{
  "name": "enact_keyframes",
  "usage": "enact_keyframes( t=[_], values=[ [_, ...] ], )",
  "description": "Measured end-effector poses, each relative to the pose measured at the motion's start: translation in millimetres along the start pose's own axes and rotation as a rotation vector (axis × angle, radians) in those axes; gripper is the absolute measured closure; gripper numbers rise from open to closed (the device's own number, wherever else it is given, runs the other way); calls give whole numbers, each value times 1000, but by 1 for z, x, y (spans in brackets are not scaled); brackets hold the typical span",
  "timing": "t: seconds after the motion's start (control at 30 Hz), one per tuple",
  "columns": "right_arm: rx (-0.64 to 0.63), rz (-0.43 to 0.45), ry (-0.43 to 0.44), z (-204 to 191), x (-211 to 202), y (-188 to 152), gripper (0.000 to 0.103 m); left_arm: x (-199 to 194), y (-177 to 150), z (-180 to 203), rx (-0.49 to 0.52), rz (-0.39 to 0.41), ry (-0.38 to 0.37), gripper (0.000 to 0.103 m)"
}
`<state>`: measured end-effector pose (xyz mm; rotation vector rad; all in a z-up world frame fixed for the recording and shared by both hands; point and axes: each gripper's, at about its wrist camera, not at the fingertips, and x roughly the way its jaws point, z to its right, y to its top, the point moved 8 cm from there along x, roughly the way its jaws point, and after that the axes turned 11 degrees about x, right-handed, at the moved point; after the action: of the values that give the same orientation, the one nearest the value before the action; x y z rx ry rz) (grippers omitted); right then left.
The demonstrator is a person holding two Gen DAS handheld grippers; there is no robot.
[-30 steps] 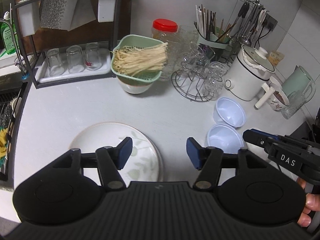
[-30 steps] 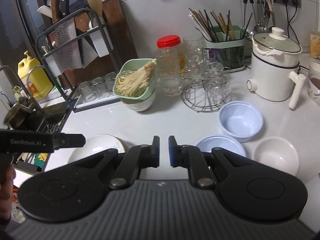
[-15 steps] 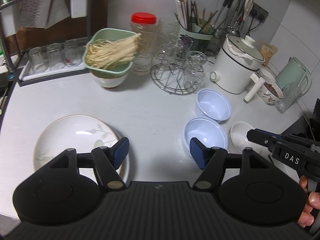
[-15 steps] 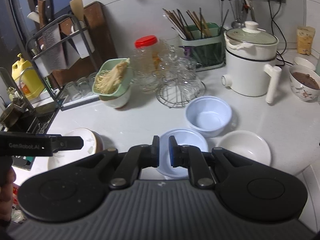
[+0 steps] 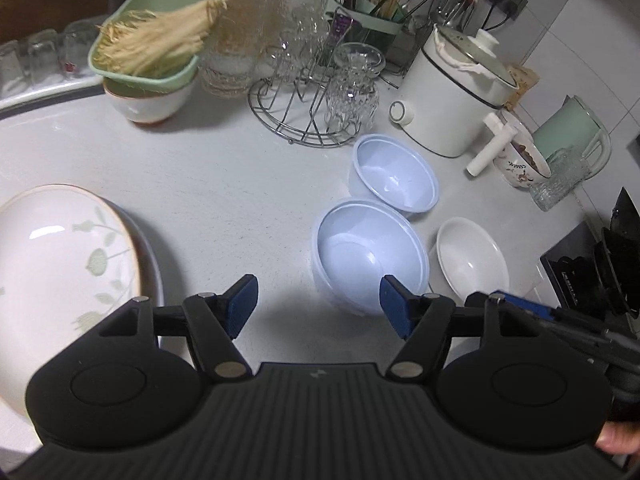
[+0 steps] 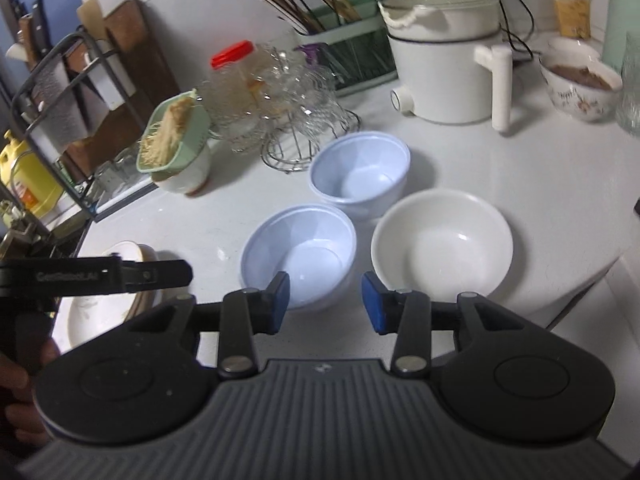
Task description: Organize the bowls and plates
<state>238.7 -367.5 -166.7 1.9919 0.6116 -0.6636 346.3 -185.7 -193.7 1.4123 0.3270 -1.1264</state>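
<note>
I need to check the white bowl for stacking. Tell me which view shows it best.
The right wrist view: the white bowl sits whole and large, just ahead of the right hand-held gripper, beside the near blue bowl. In the left wrist view the white bowl is smaller and off to the right.

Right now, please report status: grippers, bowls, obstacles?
Left gripper open, empty. Right gripper open, empty, near blue bowl. White bowl beside it. Nothing between.

plate (image 5: 60,256) glossy ceramic | bowls (image 5: 370,256) smooth plastic | rack (image 5: 304,116) metal wire
</note>
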Motion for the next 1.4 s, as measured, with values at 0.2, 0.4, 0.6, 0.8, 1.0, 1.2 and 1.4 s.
enact_keyframes(
  t=[0.2,0.4,0.6,0.8,1.0,1.2,1.4],
  values=[
    [37,-2,-8,9,16,-8,60,29,8,-3,25,-3,-33,32],
    [87,2,44,15,31,-11,60,55,5,-5,-5,-14,-73,41],
    [65,-11,36,17,47,-8,66,73,2,-4,-26,-20,-98,55],
    [75,-20,47,13,64,-7,74,80,4,-1,11,-23,-108,75],
    [121,-10,54,14,68,0,80,73,7,-5,19,-38,-116,79],
    [91,-21,80,-8,67,2,79,53,13,-13,43,-29,-68,79],
    [63,-45,108,-32,73,0,79,40,12,-39,10,-40,-46,79]
  ],
)
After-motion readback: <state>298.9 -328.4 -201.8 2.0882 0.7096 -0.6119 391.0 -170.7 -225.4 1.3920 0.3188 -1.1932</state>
